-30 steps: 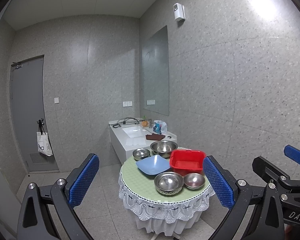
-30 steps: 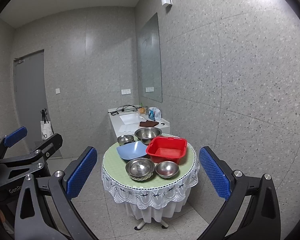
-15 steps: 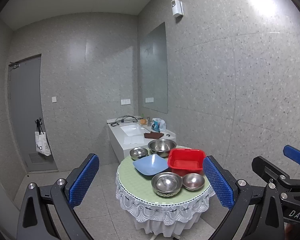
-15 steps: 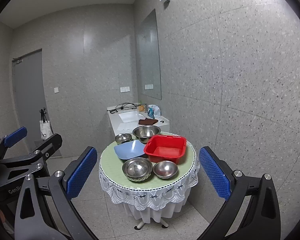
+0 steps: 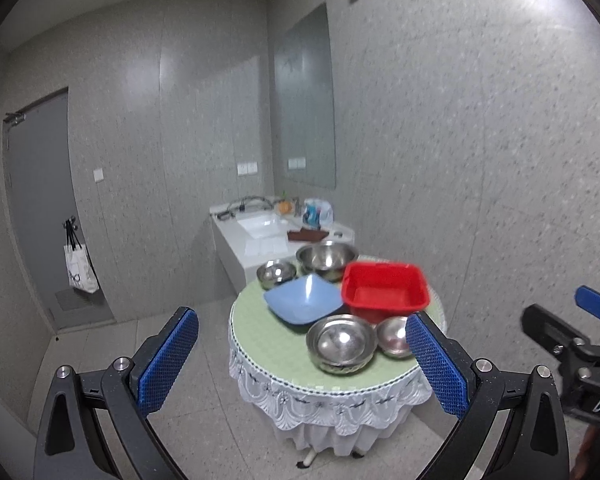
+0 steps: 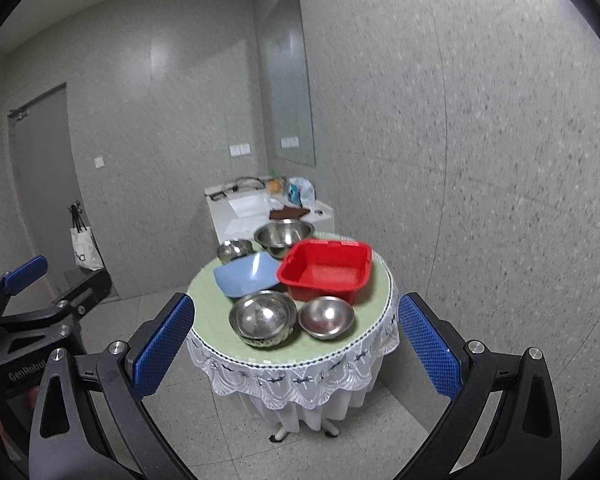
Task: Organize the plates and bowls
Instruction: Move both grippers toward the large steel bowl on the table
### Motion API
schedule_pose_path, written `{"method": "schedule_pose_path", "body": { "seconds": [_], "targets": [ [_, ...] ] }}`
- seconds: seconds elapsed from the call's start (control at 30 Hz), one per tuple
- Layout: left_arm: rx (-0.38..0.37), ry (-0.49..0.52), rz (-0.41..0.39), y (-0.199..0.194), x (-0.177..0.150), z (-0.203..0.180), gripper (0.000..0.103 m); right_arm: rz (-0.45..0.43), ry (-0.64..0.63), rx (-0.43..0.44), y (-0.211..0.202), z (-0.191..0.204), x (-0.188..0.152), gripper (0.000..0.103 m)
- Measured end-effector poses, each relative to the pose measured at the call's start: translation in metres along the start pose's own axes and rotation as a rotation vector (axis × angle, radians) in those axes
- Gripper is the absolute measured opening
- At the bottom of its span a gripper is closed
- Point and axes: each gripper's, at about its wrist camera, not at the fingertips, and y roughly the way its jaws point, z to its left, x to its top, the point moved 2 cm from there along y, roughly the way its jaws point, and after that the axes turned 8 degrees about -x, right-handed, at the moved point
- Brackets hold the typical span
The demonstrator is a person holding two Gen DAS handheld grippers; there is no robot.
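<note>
Round table: red basin, blue plate, four steel bowls. Left gripper, right gripper: jaws apart, empty, well short of table.

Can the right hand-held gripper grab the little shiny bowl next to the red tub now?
Probably not yet. The right hand-held gripper is open but short of the table. Nothing blocks the little shiny bowl at the near edge.

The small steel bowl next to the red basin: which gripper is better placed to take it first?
Probably the right gripper: the small steel bowl lies nearly centred between its open fingers, while it sits off-centre, behind one finger, for the left gripper.
</note>
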Motion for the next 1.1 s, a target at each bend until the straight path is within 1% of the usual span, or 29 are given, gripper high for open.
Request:
{"method": "schedule_pose_path", "body": {
  "seconds": [0.13, 0.23, 0.33, 0.43, 0.5, 0.53, 0.57, 0.6, 0.73, 0.77, 0.83, 0.87, 0.93, 1.03, 1.07, 1.1],
  "targets": [
    [-0.002, -0.006, 0.063, 0.054, 0.009, 0.018, 0.102, 0.056, 0.022, -0.034, 0.037, -0.004, -0.010, 0.103],
    [-0.030, -0.020, 0.124, 0.114, 0.020, 0.037, 0.102, 0.102, 0.040, -0.082, 0.070, -0.004, -0.017, 0.103],
    [-0.062, -0.006, 0.167, 0.164, 0.031, 0.055, 0.102, 0.149, 0.060, -0.122, 0.107, 0.001, -0.020, 0.103],
    [-0.107, 0.021, 0.208, 0.229, 0.047, 0.081, 0.102, 0.186, 0.072, -0.170, 0.149, 0.013, -0.020, 0.103],
    [-0.152, 0.031, 0.247, 0.281, 0.062, 0.102, 0.102, 0.216, 0.093, -0.191, 0.182, 0.024, -0.017, 0.103],
    [-0.166, 0.031, 0.259, 0.298, 0.066, 0.110, 0.102, 0.233, 0.099, -0.206, 0.197, 0.030, -0.014, 0.103],
    [-0.206, 0.036, 0.289, 0.327, 0.076, 0.121, 0.102, 0.242, 0.104, -0.214, 0.209, 0.033, -0.013, 0.103],
    [-0.227, 0.049, 0.301, 0.347, 0.083, 0.129, 0.102, 0.255, 0.115, -0.223, 0.227, 0.041, -0.009, 0.103],
    [-0.254, 0.083, 0.345, 0.429, 0.113, 0.172, 0.102, 0.292, 0.145, -0.235, 0.282, 0.070, 0.001, 0.103],
    [-0.263, 0.084, 0.350, 0.446, 0.119, 0.183, 0.102, 0.300, 0.145, -0.233, 0.290, 0.076, 0.003, 0.103],
    [-0.272, 0.088, 0.353, 0.465, 0.127, 0.195, 0.102, 0.318, 0.145, -0.238, 0.314, 0.089, 0.009, 0.103],
    [-0.279, 0.094, 0.359, 0.485, 0.137, 0.206, 0.102, 0.322, 0.148, -0.239, 0.322, 0.093, 0.013, 0.103],
    [-0.291, 0.103, 0.353, 0.500, 0.147, 0.207, 0.102, 0.330, 0.155, -0.230, 0.341, 0.099, 0.024, 0.103],
    [-0.335, 0.108, 0.351, 0.532, 0.169, 0.210, 0.102, 0.354, 0.170, -0.216, 0.368, 0.103, 0.044, 0.103],
    [-0.339, 0.112, 0.341, 0.550, 0.182, 0.213, 0.102, 0.359, 0.176, -0.210, 0.378, 0.102, 0.053, 0.103],
    [-0.341, 0.114, 0.330, 0.550, 0.182, 0.205, 0.102, 0.367, 0.183, -0.203, 0.390, 0.101, 0.063, 0.103]
  ]
}}
